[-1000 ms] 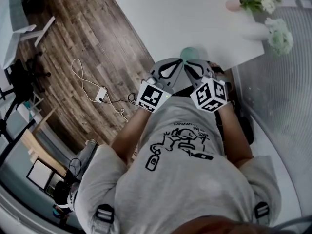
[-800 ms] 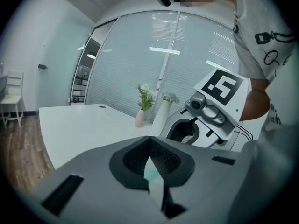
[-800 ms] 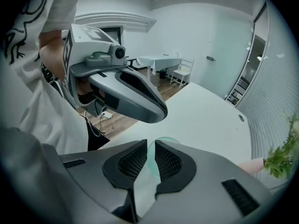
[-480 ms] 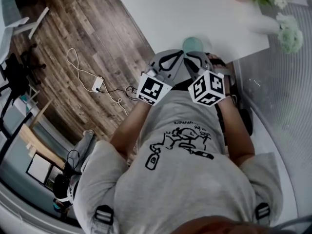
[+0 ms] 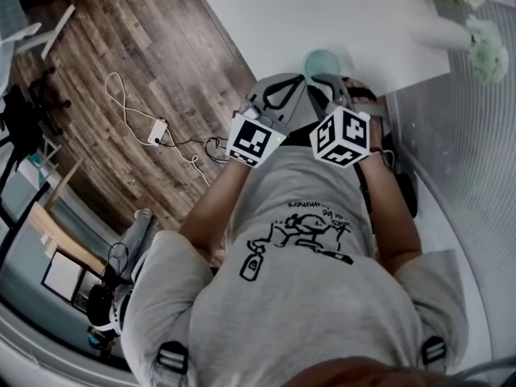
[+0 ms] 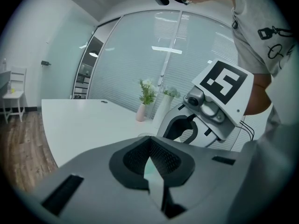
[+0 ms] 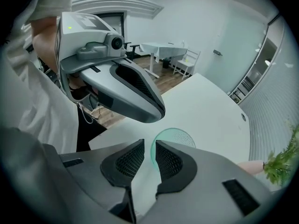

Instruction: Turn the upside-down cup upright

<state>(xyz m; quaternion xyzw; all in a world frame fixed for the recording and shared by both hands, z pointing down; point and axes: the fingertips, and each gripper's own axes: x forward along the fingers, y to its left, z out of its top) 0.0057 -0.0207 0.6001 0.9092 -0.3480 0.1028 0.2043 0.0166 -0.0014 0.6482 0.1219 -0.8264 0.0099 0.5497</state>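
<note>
though freshly ajar, right claw (image 7: 149, 149) empty, near cup (image 7: 175, 135)

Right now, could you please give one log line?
green cup: upside-down | left hand-held gripper: shut | right hand-held gripper: jaws just opening, empty

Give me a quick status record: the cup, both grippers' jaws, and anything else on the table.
cup: teal cup near the edge of the table closest to the person; looks upside down, not held
left: left gripper jaws shut, empty
right: right gripper jaws slightly apart, have just been opening; nothing gripped, cup shows just beyond the tips
other: flower vases at the far corner
</note>
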